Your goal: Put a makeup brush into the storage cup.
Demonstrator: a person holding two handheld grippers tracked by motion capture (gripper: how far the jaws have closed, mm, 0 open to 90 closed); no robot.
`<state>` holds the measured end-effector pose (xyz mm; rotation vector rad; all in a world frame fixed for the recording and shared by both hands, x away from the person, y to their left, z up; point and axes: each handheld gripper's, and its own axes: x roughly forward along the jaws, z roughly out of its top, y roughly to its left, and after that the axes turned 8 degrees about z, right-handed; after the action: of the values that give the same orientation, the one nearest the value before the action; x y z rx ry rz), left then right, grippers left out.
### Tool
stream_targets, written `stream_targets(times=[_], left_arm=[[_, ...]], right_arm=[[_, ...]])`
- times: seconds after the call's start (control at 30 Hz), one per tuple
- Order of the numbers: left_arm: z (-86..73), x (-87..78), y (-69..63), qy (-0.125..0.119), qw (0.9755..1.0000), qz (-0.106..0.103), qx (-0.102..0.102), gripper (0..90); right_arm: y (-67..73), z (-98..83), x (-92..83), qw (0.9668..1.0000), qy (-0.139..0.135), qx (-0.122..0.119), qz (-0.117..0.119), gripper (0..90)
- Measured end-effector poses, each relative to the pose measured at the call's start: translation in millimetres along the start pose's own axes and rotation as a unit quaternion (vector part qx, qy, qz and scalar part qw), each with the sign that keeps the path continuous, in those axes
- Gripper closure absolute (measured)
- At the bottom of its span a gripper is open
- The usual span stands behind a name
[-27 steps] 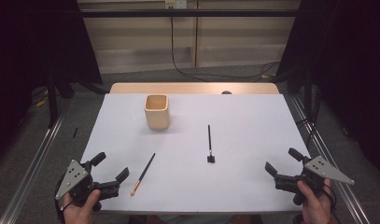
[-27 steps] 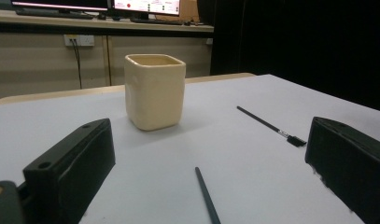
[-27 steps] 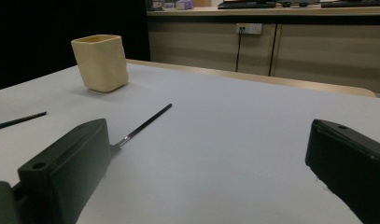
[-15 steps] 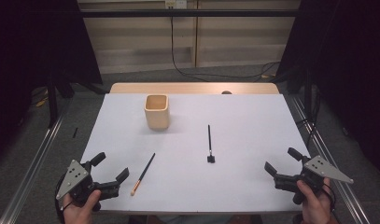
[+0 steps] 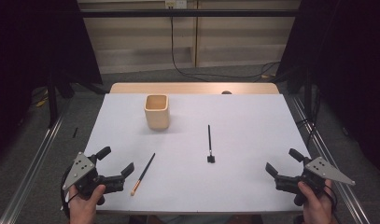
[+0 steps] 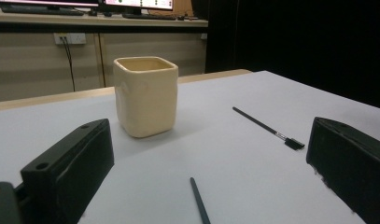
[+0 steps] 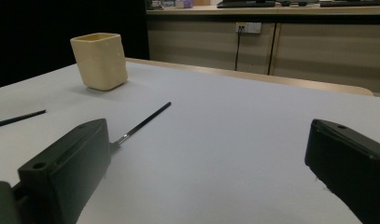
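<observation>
A cream square cup stands upright on the white table sheet, left of centre toward the back. A thin black brush lies flat right of the cup. A second brush with a pale tip lies at the front left, just right of my left gripper. That gripper stands open with nothing in it at the near left corner. My right gripper is open too, with nothing between its jaws, at the near right corner.
The wooden tabletop edge shows behind the sheet. Metal rails run along both sides of the table. Cables lie on the floor behind it, below a wall of cabinets.
</observation>
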<state>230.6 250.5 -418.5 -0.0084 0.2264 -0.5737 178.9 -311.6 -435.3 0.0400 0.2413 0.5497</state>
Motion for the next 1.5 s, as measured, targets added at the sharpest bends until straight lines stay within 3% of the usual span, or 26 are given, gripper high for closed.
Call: stream_targets(times=[0.5,1.03,1.2,1.37,1.43,1.5], left_arm=[[15.2,22.2,-3.7,0.019,0.9989,-0.035,0.026,1.3],[34.1,46.5,-0.9,0.051,0.9966,-0.038,0.053,2.2],[36.6,54.1,1.4,0.063,0.9958,-0.042,0.052,2.4],[35.7,60.3,3.4,0.105,0.9912,-0.063,0.051,2.6],[35.9,61.1,4.4,0.112,0.9900,-0.064,0.057,3.6],[35.0,64.7,6.9,0.135,0.9872,-0.058,0.062,4.2]], right_arm=[[3.9,1.2,0.1,0.9999,0.001,-0.011,0.007,0.0],[-0.1,0.1,3.4,0.9999,0.000,-0.001,0.010,0.0],[0.9,0.3,2.5,0.9999,0.001,-0.004,0.010,0.0],[2.3,0.6,1.7,1.0000,0.001,-0.004,0.008,0.0],[2.6,0.6,2.2,0.9999,0.002,-0.006,0.009,0.0],[3.0,0.7,2.3,0.9999,0.004,-0.008,0.011,0.0]])
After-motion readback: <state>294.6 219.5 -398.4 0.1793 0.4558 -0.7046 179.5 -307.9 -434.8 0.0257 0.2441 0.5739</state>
